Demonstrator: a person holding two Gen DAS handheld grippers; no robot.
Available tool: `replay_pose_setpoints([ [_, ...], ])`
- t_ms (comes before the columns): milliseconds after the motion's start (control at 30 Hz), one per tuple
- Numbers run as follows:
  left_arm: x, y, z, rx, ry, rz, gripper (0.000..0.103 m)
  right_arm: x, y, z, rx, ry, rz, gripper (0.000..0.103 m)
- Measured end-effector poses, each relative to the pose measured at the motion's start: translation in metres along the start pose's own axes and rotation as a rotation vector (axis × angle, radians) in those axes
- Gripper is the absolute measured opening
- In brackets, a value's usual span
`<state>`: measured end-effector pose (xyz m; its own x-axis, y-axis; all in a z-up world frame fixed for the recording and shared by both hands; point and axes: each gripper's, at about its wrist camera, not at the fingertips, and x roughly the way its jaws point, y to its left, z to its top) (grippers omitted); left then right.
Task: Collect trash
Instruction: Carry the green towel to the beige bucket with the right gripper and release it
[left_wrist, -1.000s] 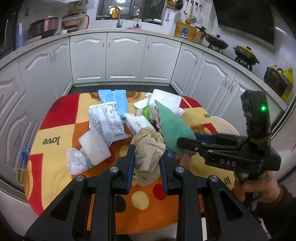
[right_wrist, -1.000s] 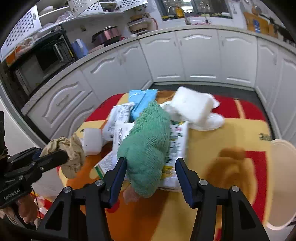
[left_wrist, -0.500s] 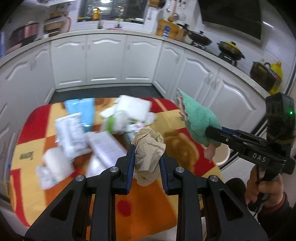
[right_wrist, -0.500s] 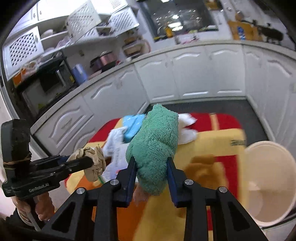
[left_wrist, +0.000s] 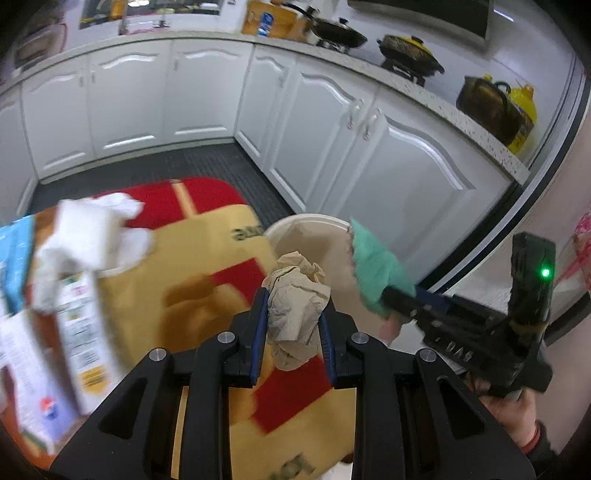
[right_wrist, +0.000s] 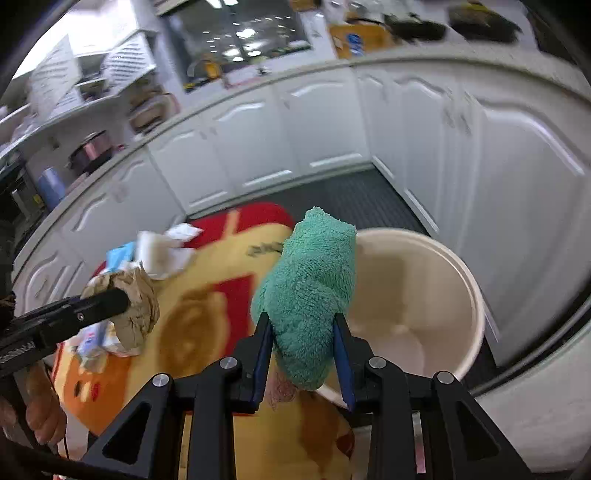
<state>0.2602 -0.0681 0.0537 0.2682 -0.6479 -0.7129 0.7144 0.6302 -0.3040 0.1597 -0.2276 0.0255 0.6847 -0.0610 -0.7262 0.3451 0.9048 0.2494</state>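
Bin (right_wrist: 469, 295) looks empty so far, with wrappers (left_wrist: 74, 314) left on the table (left_wrist: 207, 266) beside it. Right gripper (right_wrist: 303, 354) clamps a green cloth (right_wrist: 310, 288) at the bin's rim; left gripper (left_wrist: 293, 325) pinches crumpled paper (left_wrist: 295, 302) just short of it.

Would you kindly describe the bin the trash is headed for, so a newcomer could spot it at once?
Start at the table with the red and yellow cloth. At its edge, on the side toward the white cabinets, stands the cream round bin, open-topped. It is the only large plain container there; everything nearby is loose wrappers and tissue.
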Motion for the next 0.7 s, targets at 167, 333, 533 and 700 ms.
replay_pose_setpoints([
  [167, 0.042, -0.017, 0.011, -0.04, 0.008, -0.049, 0.043, 0.014, -0.028, -0.004, 0.045, 0.022, -0.065, 0.031],
  [333, 0.058, -0.013, 0.015, -0.117, 0.01, -0.063, 0.062, 0.015, -0.048, -0.006, 0.091, 0.013, -0.125, 0.057],
  [533, 0.044, -0.008, 0.006, -0.077, -0.005, 0.009, 0.062, 0.016, -0.049, -0.011, 0.09, 0.03, -0.099, 0.057],
  [700, 0.03, -0.001, -0.001, -0.072, -0.03, 0.08, 0.062, 0.019, -0.032, -0.014, 0.062, 0.037, -0.067, 0.057],
])
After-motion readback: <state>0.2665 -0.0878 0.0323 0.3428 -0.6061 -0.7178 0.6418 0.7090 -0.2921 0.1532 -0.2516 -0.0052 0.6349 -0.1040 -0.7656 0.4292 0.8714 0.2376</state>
